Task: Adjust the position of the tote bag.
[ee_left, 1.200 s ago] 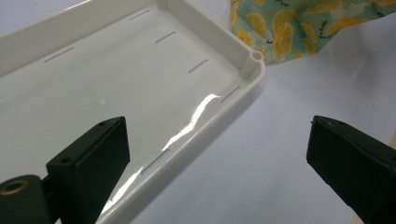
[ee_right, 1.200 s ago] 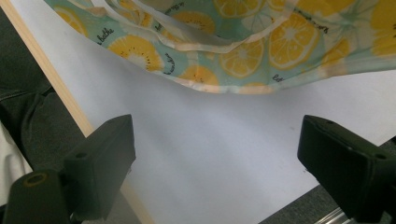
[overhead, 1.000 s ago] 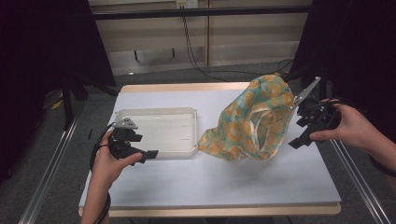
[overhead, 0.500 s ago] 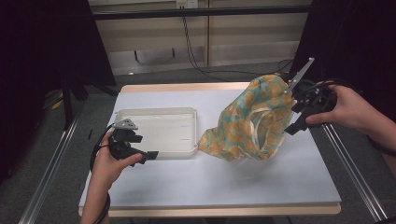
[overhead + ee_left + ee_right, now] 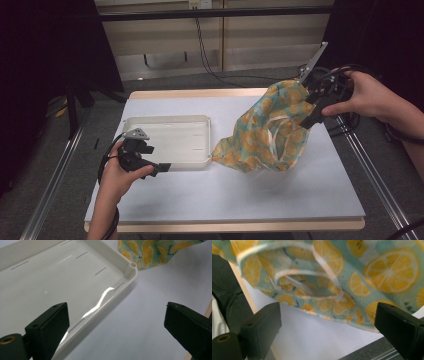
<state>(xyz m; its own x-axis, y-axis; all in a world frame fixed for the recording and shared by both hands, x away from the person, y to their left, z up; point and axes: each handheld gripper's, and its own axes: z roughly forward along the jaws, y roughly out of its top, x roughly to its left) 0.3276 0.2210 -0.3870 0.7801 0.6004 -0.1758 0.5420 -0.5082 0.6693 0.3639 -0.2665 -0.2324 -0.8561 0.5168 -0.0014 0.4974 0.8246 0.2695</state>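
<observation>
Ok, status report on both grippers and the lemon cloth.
Left gripper open beside white plastic tray. Right gripper open, empty. Teal lemon-print cloth beside tray. Nothing in the way.

This looks like a lab or test room. A white-topped table [image 5: 225, 195] stands on grey floor [image 5: 55, 165] between metal rails [image 5: 372, 170], with dark curtains [image 5: 45, 45] around and cables [image 5: 202, 45] hanging behind.

Tiny dark script on the lemon-print cloth [image 5: 367, 277], too blurred to read.

High view overhead; claw views close, sharing the lemon-print cloth [image 5: 270, 127].
</observation>
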